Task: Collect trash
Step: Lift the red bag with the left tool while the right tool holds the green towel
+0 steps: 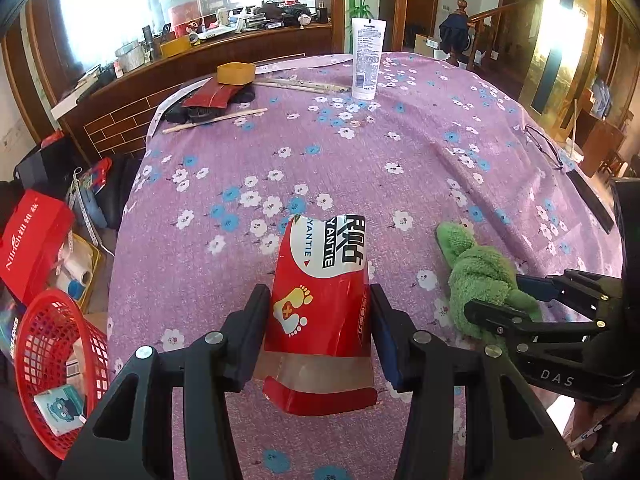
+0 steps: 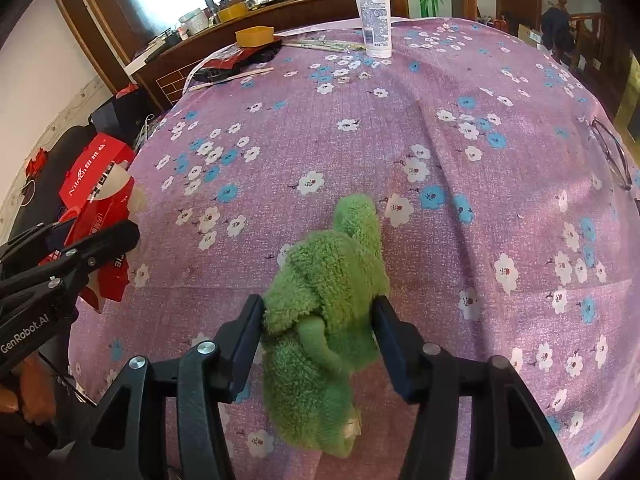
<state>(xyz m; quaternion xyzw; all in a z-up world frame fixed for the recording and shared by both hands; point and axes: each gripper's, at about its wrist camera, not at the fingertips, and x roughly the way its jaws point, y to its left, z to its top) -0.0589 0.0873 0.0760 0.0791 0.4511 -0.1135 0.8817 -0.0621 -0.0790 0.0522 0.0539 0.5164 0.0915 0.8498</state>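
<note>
Left tongs (image 1: pixel 320 312): closed on a red packet (image 1: pixel 320 300), torn, printed with a foot symbol, held over the table (image 1: pixel 360 168) under its purple floral cloth, at 6 o'clock in the left wrist view.
Right tongs (image 2: pixel 318 328): clamped on a green fuzzy cloth (image 2: pixel 328 304), at 6 o'clock in the right wrist view, just beside the packet.
White tube (image 1: pixel 368 58): upright, 12 o'clock, far edge.
Yellow tape roll (image 1: pixel 236 73) and chopsticks (image 1: pixel 216 120): 11 o'clock.
Red basket (image 1: pixel 60 364): off the table, 8 o'clock.
Eyeglasses (image 1: pixel 544 146): 2 o'clock.
</note>
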